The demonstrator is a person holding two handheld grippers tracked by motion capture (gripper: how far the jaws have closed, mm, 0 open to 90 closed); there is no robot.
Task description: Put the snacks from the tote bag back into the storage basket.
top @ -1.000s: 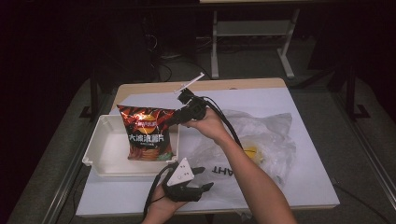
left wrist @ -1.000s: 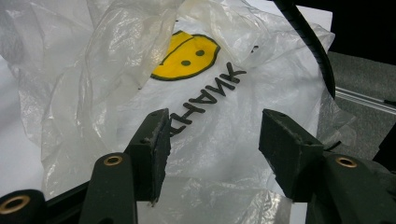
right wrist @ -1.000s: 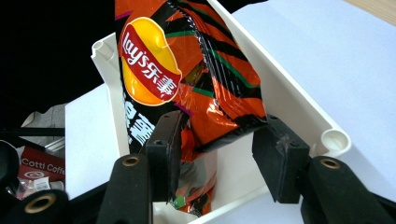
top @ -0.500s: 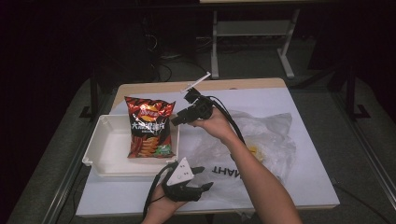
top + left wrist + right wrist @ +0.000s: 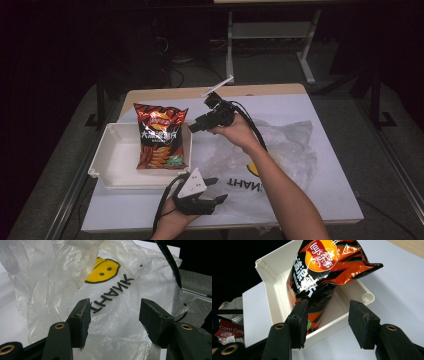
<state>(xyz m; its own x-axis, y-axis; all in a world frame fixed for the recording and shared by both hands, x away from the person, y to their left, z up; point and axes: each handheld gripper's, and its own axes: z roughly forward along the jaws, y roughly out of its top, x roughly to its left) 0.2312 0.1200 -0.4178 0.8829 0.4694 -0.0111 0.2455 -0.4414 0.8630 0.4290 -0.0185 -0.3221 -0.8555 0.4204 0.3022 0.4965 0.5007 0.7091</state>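
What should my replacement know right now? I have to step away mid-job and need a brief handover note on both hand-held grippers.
Right hand-held gripper: open, jaws have just been opening, nothing pressed between them; it sits beside the chip bag.
Left hand-held gripper: open, resting at the near edge of the plastic bag.
Done: chip bag stands in the white tray, released.
Left: apparently the plastic bag, not yet gripped.

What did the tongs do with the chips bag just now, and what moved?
The right tongs have let go of the shiny red chips bag and pulled back to the right, their jaws just opening with nothing between them. The bag now stands upright in the white plastic tray instead of lying tilted. The left tongs, the tray and the clear plastic smiley bag stayed put.
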